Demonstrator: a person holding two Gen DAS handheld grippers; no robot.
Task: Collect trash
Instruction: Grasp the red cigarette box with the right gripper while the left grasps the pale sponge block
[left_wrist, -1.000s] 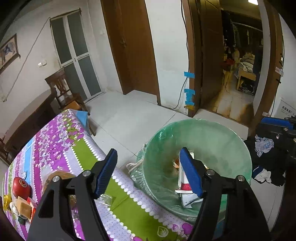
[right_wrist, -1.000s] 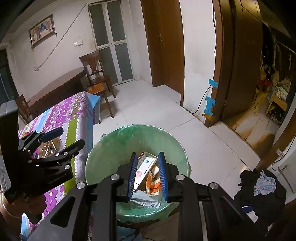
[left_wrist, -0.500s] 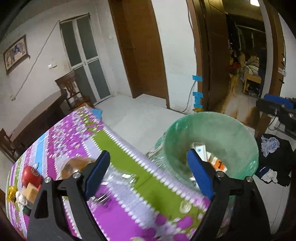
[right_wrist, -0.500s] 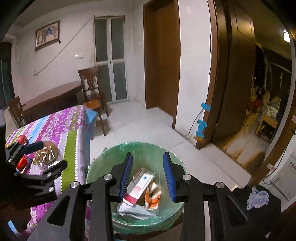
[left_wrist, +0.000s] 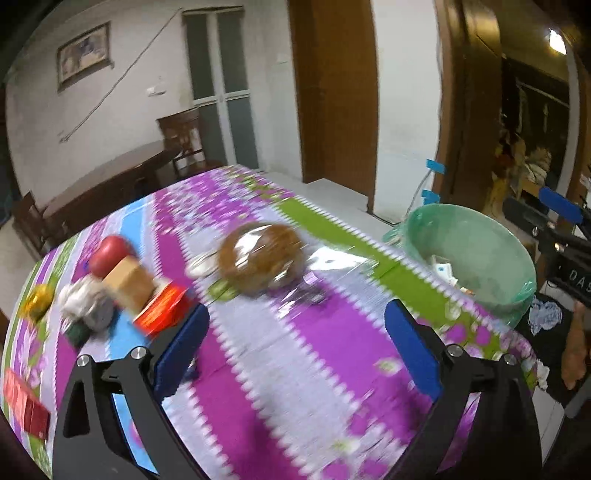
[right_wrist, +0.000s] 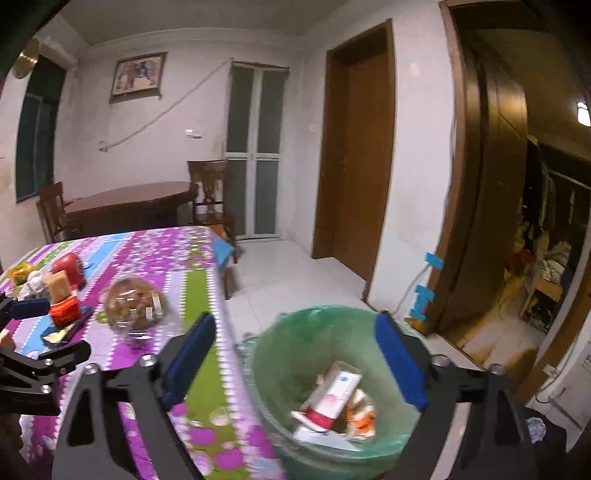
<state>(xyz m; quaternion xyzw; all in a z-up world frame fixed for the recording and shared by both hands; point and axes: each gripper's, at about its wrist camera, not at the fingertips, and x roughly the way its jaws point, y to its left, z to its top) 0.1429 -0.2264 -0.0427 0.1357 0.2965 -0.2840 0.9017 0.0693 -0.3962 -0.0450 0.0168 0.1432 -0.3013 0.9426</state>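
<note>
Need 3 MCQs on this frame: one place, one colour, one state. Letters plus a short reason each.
1. Where is the bin relative to the table?
A. on the table
B. beside the table's edge, on the floor
C. under the table

2. What colour is the bin's liner?
A. green
B. black
C. white

3. How is the right gripper?
A. shut on a box
B. shut, empty
C. open, empty

Answers: 1 B, the bin stands by the table's edge in both views. 2 A, the liner over the rim is green. 3 C, its blue pads are wide apart above the bin with nothing between them.
</note>
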